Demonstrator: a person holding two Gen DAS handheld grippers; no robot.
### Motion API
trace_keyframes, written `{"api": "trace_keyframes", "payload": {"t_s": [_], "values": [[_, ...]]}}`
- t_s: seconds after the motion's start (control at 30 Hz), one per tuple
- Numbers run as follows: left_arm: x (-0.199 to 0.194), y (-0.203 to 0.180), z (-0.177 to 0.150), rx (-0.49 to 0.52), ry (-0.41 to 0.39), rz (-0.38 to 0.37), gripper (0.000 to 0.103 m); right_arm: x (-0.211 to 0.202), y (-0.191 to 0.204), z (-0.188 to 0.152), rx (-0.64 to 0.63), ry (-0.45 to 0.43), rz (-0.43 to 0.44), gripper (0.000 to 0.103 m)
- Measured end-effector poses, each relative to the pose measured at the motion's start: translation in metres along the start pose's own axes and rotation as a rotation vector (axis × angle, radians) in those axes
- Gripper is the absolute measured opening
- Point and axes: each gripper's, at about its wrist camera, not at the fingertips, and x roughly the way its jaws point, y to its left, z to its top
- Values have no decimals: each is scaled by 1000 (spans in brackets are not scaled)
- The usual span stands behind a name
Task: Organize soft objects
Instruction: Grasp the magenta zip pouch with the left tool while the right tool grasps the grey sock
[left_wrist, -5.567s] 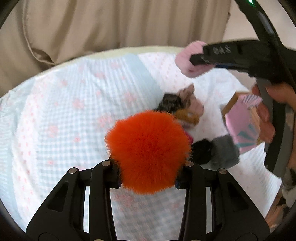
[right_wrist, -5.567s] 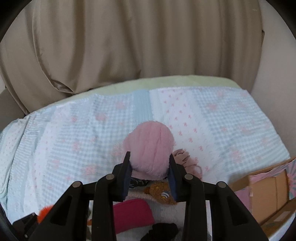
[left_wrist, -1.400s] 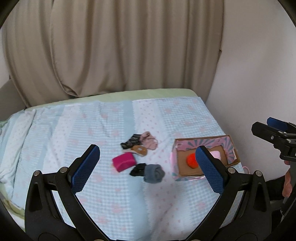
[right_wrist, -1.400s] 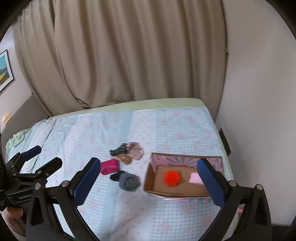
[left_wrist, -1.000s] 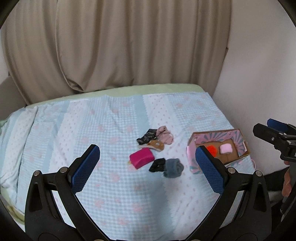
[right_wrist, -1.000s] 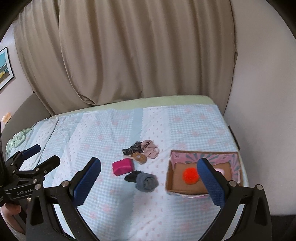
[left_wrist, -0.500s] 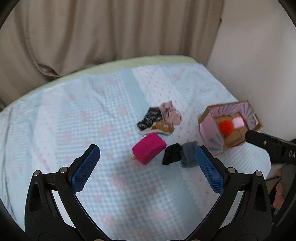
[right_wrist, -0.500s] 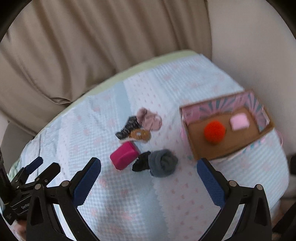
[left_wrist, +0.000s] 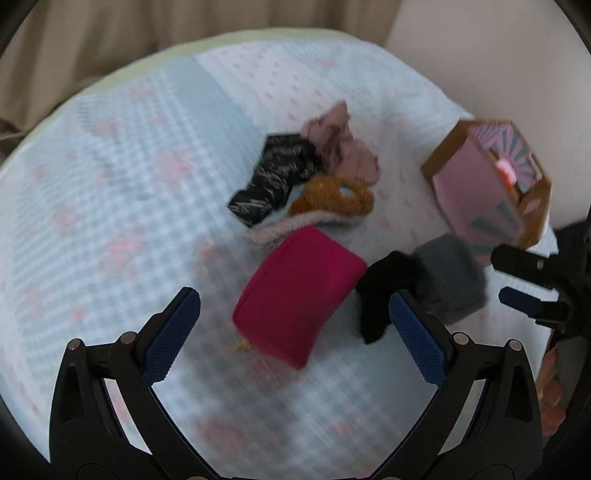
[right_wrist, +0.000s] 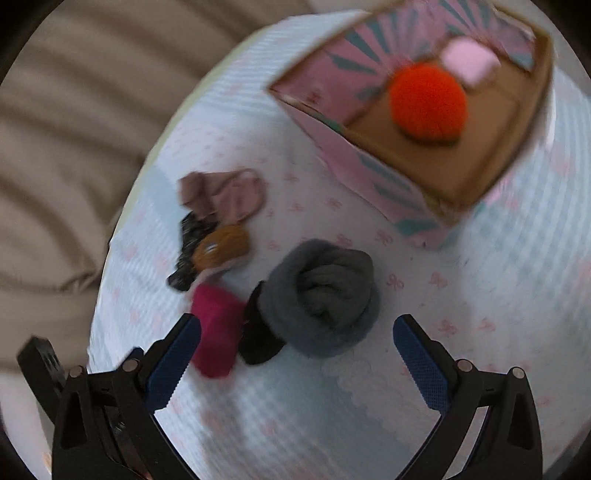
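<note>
A magenta pouch (left_wrist: 301, 295) lies on the bedspread, just ahead of my open, empty left gripper (left_wrist: 295, 339). A grey rolled sock (right_wrist: 319, 295) with a black sock (right_wrist: 258, 339) beside it lies just ahead of my open, empty right gripper (right_wrist: 297, 360). The pouch also shows in the right wrist view (right_wrist: 216, 328), and the grey sock in the left wrist view (left_wrist: 448, 278). A cardboard box with pink lining (right_wrist: 476, 173) holds an orange pompom (right_wrist: 428, 101) and a pink soft piece (right_wrist: 467, 61). A brown plush (left_wrist: 332, 197), a black patterned cloth (left_wrist: 275, 181) and a pink cloth (left_wrist: 341, 147) lie behind the pouch.
The bed has a light blue and white checked cover (left_wrist: 110, 184). Beige curtains (right_wrist: 66, 110) hang behind it and a pale wall (left_wrist: 480, 44) stands at the right. The right gripper's fingers (left_wrist: 532, 280) show at the right edge of the left wrist view.
Both grippers have dropped closer to the bed. The pouch and socks now loom larger, and the right wrist view has tilted so the box sits at the upper right.
</note>
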Motion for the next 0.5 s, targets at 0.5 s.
{"api": "trace_keyframes", "payload": {"t_s": [0.5], "values": [[73, 12, 0, 8, 81, -118, 79, 65, -24, 5, 179, -17, 17, 82]]}}
